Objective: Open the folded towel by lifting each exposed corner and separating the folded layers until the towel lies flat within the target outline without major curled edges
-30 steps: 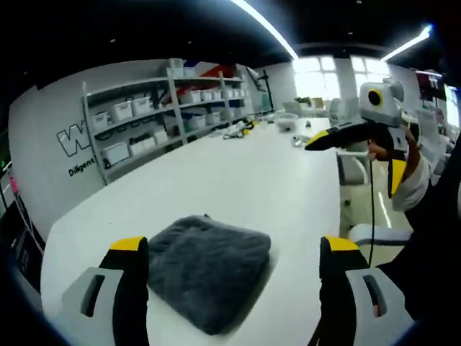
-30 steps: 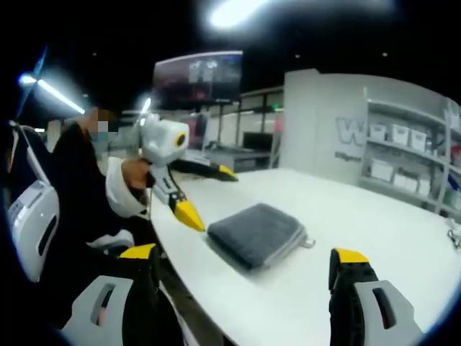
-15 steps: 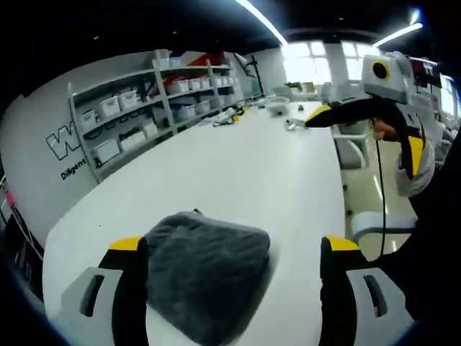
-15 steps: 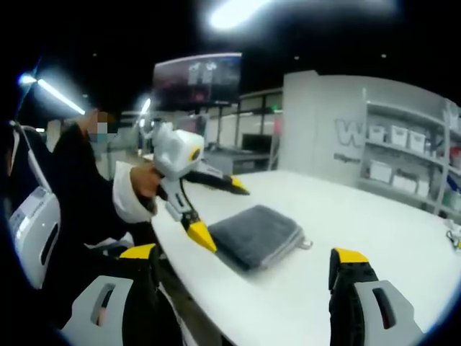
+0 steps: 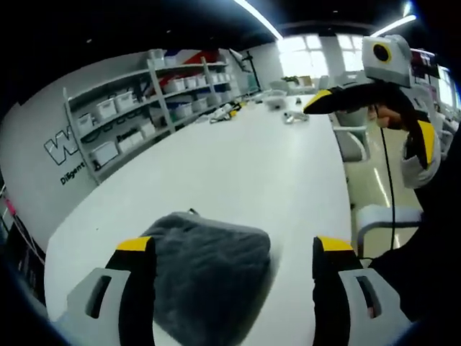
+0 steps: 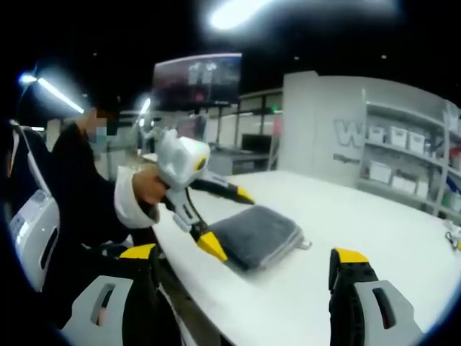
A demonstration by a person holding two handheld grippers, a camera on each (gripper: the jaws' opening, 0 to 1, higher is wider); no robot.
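The grey folded towel [image 5: 209, 277] lay bottom centre of the left gripper view, thick and square, a small loop tag at its upper edge; in the right gripper view the same towel [image 6: 261, 236] sat mid-frame near the table's near edge, its tag poking out at the right corner. It rested on the white table [image 5: 238, 166]; no target outline could be made out on that surface.

Your left gripper [image 5: 227, 249] stood released, jaws spread to either side of the towel, the left jaw overlapping the towel's left edge in the picture. From the right gripper view that left gripper [image 6: 230, 216] angled down with one yellow tip at the towel's near-left corner and the other above its far edge; contact could not be confirmed. Your right gripper [image 6: 245, 254] was also released and well apart from the towel, seen raised at the upper right of the left gripper view as the right gripper [image 5: 371, 94].

Risk, as a judgement: jaws this wide over a plush stack would likely bite several layers at once, lifting the whole bundle instead of one corner. The towel sat close to the table edge, so a dragged grasp could pull it off. The shelving [image 5: 144, 108] at upper left played no part.
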